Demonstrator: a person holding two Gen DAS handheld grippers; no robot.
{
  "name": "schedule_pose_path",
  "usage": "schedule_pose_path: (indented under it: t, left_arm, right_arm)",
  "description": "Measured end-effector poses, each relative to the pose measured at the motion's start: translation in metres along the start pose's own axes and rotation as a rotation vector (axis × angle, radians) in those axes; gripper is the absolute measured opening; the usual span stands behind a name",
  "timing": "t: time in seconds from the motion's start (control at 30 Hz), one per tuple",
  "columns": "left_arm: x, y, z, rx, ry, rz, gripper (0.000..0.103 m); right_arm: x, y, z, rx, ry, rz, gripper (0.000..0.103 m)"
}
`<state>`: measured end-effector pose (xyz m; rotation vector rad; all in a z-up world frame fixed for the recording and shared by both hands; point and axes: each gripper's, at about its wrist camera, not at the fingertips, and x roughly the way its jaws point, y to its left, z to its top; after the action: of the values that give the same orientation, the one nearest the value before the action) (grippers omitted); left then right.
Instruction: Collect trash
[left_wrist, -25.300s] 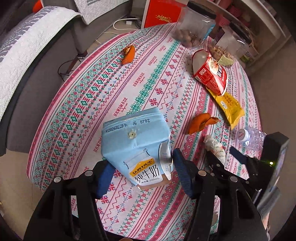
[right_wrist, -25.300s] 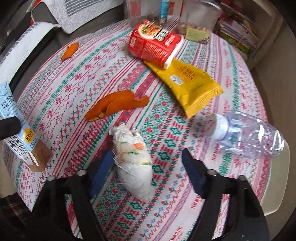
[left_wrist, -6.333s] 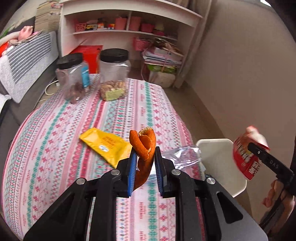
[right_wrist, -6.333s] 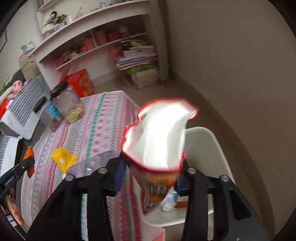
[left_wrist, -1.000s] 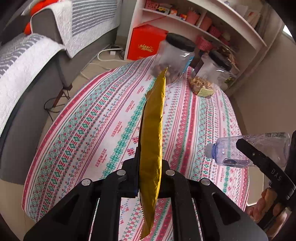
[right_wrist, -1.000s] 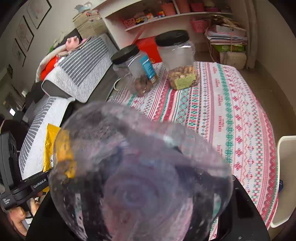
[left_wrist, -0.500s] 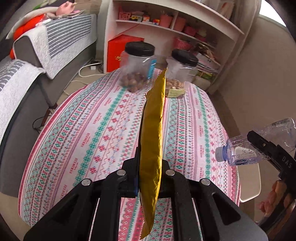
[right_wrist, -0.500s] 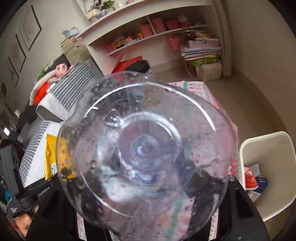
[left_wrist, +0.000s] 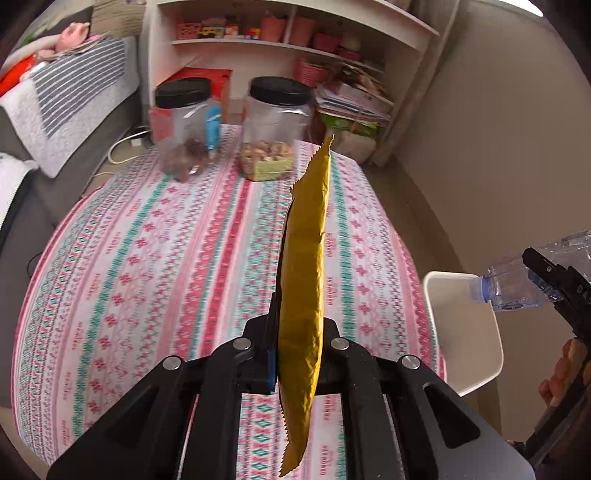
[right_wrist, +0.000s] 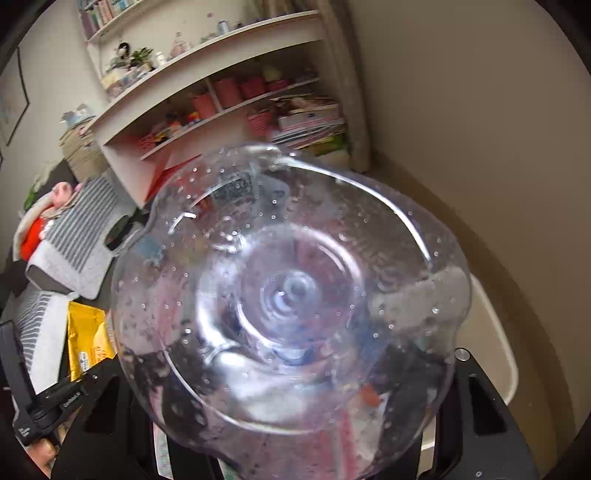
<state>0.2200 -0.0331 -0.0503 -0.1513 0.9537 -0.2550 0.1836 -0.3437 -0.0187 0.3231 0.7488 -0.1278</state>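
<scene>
Two jars stand side by side at the table's far end. Bin sits beside the table's right edge; shelving behind.

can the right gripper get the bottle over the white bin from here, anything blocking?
Probably yes. The right gripper holds the plastic bottle just past the white bin rim, with nothing between them. The yellow wrapper in the left gripper sits clear over the table.

Two black-lidded clear jars of nuts ahead of the tool on the patterned tablecloth, white shelving beyond, striped-covered sofa far left
</scene>
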Motion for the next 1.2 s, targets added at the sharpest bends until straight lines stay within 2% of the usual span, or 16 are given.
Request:
schedule_pose_path:
  t: [0.1, 0.13, 0.17, 0.23, 0.53, 0.7, 0.73, 0.77, 0.83, 0.9, 0.93, 1.03, 1.1, 1.2]
  left_arm:
    - [0.009, -0.026, 0.0, 0.028, 0.013, -0.031, 0.01]
    - [0.012, -0.035, 0.0, 0.037, 0.017, -0.045, 0.01]
    - [0.015, -0.043, 0.0, 0.045, 0.022, -0.058, 0.01]
    - [0.02, -0.062, 0.001, 0.065, 0.032, -0.083, 0.01]
    - [0.047, -0.162, -0.013, 0.193, 0.093, -0.181, 0.011]
    - [0.062, -0.225, -0.018, 0.244, 0.13, -0.233, 0.012]
    - [0.063, -0.232, -0.017, 0.246, 0.135, -0.241, 0.021]
    - [0.062, -0.24, -0.016, 0.247, 0.139, -0.253, 0.043]
    - [0.057, -0.25, -0.012, 0.241, 0.126, -0.259, 0.064]
    - [0.047, -0.255, -0.01, 0.254, 0.094, -0.254, 0.066]
    - [0.043, -0.255, -0.01, 0.264, 0.085, -0.245, 0.071]
    - [0.027, -0.245, -0.012, 0.295, 0.041, -0.174, 0.075]
    - [0.017, -0.235, -0.012, 0.294, 0.02, -0.141, 0.081]
    - [-0.013, -0.21, -0.011, 0.293, -0.073, -0.063, 0.086]
  right_arm:
    - [-0.006, -0.028, 0.001, 0.017, -0.001, -0.061, 0.053]
    - [-0.009, -0.039, 0.001, 0.025, -0.008, -0.082, 0.058]
    - [-0.013, -0.048, 0.002, 0.035, -0.018, -0.097, 0.069]
    - [-0.022, -0.067, 0.004, 0.066, -0.045, -0.12, 0.079]
    - [-0.051, -0.146, 0.006, 0.256, -0.11, -0.175, 0.086]
    - [-0.061, -0.164, 0.006, 0.325, -0.122, -0.162, 0.087]
    - [-0.064, -0.167, 0.006, 0.331, -0.128, -0.16, 0.087]
    - [-0.067, -0.168, 0.006, 0.336, -0.135, -0.158, 0.087]
    - [-0.075, -0.17, 0.006, 0.343, -0.159, -0.159, 0.087]
    - [-0.085, -0.171, 0.005, 0.35, -0.191, -0.171, 0.088]
    - [-0.092, -0.169, 0.005, 0.346, -0.221, -0.179, 0.088]
    - [-0.108, -0.154, 0.005, 0.303, -0.295, -0.19, 0.09]
    - [-0.117, -0.136, 0.003, 0.251, -0.334, -0.185, 0.091]
    - [-0.129, -0.105, -0.001, 0.163, -0.387, -0.184, 0.096]
